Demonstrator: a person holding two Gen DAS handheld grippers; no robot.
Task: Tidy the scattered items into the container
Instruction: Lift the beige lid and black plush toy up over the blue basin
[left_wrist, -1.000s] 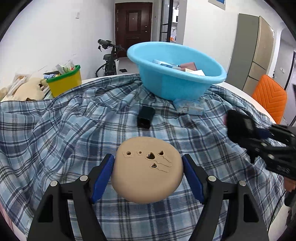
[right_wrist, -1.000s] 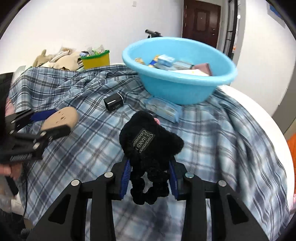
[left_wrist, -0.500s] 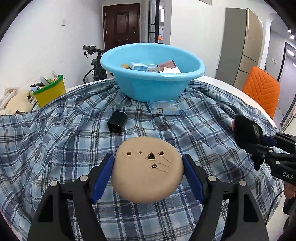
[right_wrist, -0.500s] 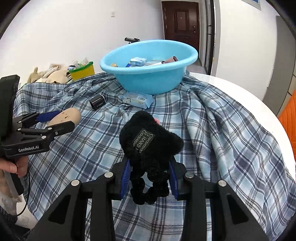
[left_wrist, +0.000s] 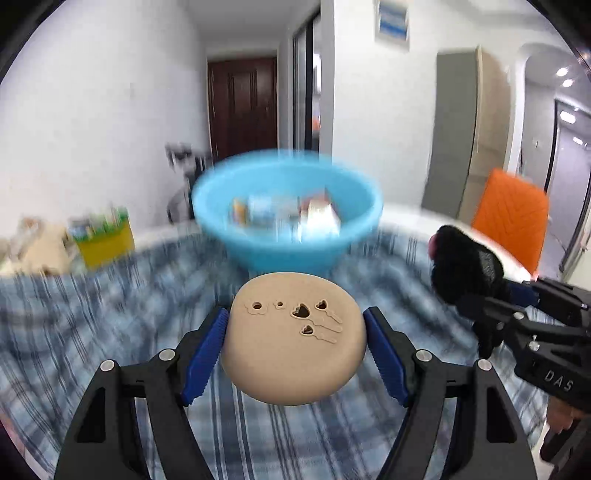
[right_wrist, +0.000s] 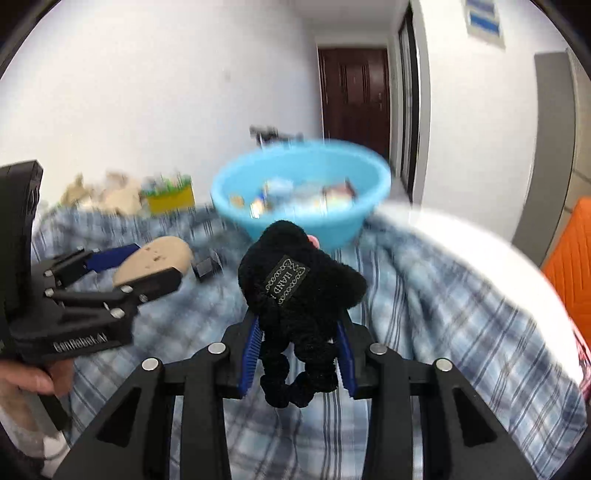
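Note:
My left gripper (left_wrist: 294, 338) is shut on a round tan disc (left_wrist: 293, 338) with small cut-out holes, held above the plaid cloth. My right gripper (right_wrist: 299, 347) is shut on a black fuzzy plush toy (right_wrist: 295, 280) with a woven label. Each gripper shows in the other's view: the left one (right_wrist: 140, 266) with the disc (right_wrist: 155, 258), and the plush (left_wrist: 465, 266) at the right in the left wrist view. Ahead of both stands the blue basin (left_wrist: 286, 214) (right_wrist: 303, 192), holding several small boxes. The background is motion-blurred.
A small black box (right_wrist: 207, 267) lies on the plaid cloth (right_wrist: 424, 288) near the basin. A yellow bin with a green rim (left_wrist: 103, 236) and beige items sit at the far left. An orange chair (left_wrist: 509, 218) stands right of the white table edge (right_wrist: 480, 236).
Both grippers have risen and tilted up with their loads; the basin now sits lower and more central in each view. The pale packet by the basin has dropped from sight.

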